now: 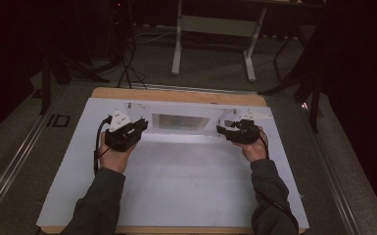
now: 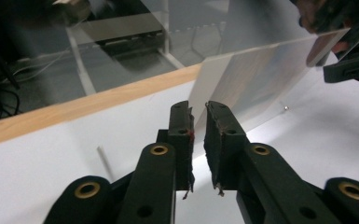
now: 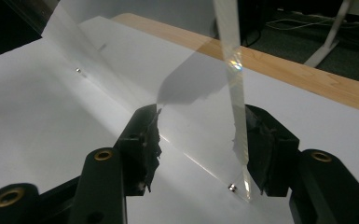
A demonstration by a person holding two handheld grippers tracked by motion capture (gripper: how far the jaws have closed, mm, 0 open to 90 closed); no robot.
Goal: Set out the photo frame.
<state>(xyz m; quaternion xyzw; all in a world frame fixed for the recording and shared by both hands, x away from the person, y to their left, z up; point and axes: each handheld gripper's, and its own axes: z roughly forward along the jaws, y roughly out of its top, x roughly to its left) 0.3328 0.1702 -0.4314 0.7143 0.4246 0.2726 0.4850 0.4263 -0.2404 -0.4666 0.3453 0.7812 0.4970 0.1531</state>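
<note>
The clear acrylic panel stands near the tabletop's far edge, the right hand-held gripper clasping its end while the released left hand-held gripper must re-grip its end.

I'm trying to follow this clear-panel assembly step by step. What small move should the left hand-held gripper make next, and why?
Probably ease the left hand-held gripper forward onto the edge of the clear panel and close. Its jaws stand slightly apart with nothing between them, just short of that edge. The right hand-held gripper sits at the other end with an upright clear piece between its jaws, so the left end looks unsupported.
</note>
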